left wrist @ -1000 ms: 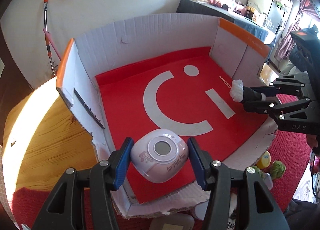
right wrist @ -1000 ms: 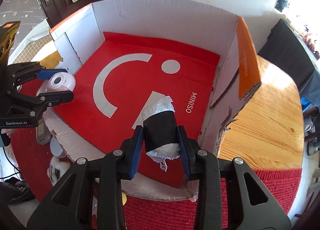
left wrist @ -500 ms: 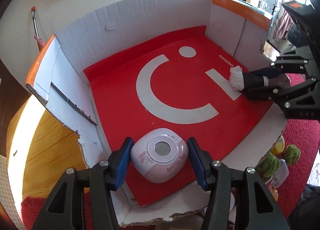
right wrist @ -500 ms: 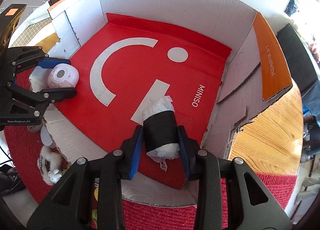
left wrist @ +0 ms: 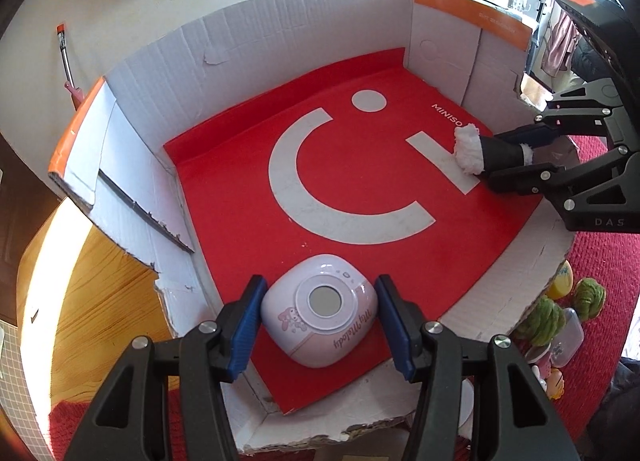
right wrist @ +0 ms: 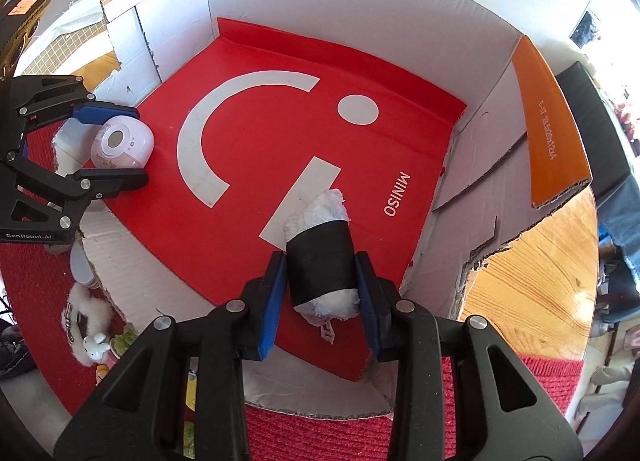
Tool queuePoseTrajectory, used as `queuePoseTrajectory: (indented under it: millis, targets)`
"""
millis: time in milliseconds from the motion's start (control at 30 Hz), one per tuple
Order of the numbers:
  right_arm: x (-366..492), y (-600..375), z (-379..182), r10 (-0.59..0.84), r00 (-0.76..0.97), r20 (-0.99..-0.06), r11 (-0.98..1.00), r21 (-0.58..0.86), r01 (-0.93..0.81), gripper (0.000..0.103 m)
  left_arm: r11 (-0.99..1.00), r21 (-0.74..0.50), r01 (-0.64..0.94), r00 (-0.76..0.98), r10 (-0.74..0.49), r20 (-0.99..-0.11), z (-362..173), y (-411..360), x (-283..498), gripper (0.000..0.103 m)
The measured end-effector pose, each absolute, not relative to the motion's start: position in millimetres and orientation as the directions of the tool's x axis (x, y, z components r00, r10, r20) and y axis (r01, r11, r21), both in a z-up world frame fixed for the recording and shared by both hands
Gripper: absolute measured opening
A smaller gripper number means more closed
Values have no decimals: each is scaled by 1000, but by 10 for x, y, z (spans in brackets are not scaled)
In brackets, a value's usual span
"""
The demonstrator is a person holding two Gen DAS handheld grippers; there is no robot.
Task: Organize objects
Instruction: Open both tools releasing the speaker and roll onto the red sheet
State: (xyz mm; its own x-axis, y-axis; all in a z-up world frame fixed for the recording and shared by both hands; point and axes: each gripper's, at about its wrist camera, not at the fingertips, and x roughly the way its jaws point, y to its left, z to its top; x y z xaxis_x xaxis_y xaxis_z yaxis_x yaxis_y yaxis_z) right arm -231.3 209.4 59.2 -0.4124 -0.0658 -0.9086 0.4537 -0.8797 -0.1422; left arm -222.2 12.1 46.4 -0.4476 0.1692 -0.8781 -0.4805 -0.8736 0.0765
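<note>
Cardboard box [left wrist: 280, 33] walls surround left gripper [left wrist: 320, 319] gripping pink device [left wrist: 320, 311], right gripper [right wrist: 322, 281] clamping black roll [right wrist: 320, 261].

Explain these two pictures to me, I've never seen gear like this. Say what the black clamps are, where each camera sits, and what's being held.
The black clamps are hand-held grippers, one in each of a person's hands, each with a wide-angle camera looking along its jaws. One picture comes from the left gripper, the other from the right gripper. Each also shows the other at its edge. Both reach into a cardboard box with a red liner marked MINISO. The left holds a rounded pink-and-white gadget low over the liner. The right is shut on a black-wrapped roll with white stuffing at both ends. Small toys lie outside on a red mat.
</note>
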Motion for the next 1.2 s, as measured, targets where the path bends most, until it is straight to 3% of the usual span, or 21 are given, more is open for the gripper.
queuePoseTrajectory:
  millis: [433, 533, 1200]
  targets:
    - [-2274, 2122, 634, -41, -412, -910, -872, -169, 460, 34, -870, 75, -487, -446, 173, -878, 479, 106, -2210, 61]
    - [-2262, 2141, 658, -29, -417, -908, -871, -182, 457, 40, -868, 76, -490, -446, 174, -878, 479, 111, -2205, 62]
    - [-2204, 2327, 832, -25, -418, -908, -870, -186, 456, 47, -871, 68, -487, -442, 179, -879, 473, 128, -2224, 67]
